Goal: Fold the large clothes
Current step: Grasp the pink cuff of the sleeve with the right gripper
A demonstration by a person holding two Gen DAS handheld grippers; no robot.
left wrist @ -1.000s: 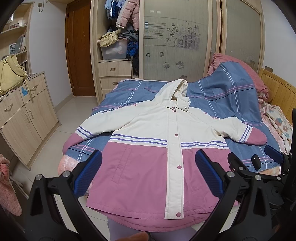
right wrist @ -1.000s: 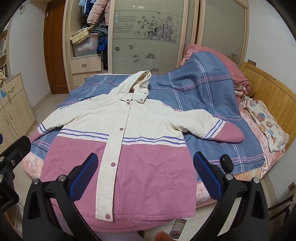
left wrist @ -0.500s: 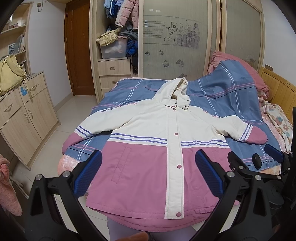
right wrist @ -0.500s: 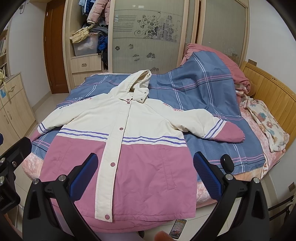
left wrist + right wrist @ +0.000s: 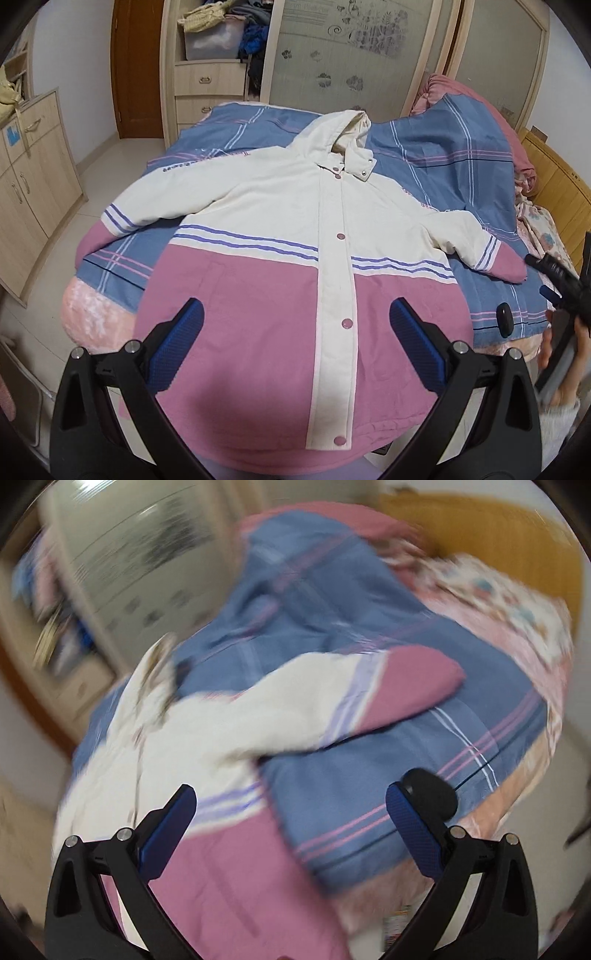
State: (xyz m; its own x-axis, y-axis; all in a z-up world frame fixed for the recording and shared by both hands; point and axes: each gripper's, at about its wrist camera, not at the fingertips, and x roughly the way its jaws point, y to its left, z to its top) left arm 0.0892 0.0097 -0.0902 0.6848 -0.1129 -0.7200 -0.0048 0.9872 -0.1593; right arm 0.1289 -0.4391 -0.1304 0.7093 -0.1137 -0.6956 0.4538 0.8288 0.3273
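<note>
While the jacket (image 5: 295, 266) lies spread face up across the foot of the bed (image 5: 443, 173), the left wrist view looks down its buttoned front from the hem end. The left gripper (image 5: 295, 343) hangs over the pink lower half of the jacket, its blue-padded fingers (image 5: 177, 350) spread wide with nothing between them. The jacket's hood (image 5: 340, 136) points away toward the wardrobe (image 5: 332, 55) behind the bed, and both sleeves stretch out to the sides, each ending in a pink cuff on the blue plaid quilt (image 5: 436, 162). The right-hand sleeve (image 5: 476, 243) ends near the edge of the jacket's side of the bed, where the right gripper (image 5: 554, 280) shows only as a dark shape at the frame's border. A wooden cabinet (image 5: 33, 192) stands on the floor well apart from the bed.

In the right wrist view everything is smeared by motion blur. The right gripper (image 5: 291, 834) is wide open too, its fingers (image 5: 166, 834) holding nothing. It hovers above the jacket's (image 5: 229, 812) side edge, where pink fabric meets the quilt (image 5: 369, 768). Beyond that, the sleeve (image 5: 369, 698) lies across the quilt with its pink cuff pointing toward the wooden headboard (image 5: 517, 528). The wardrobe (image 5: 140, 546) is a pale blur past the jacket's hood.
</note>
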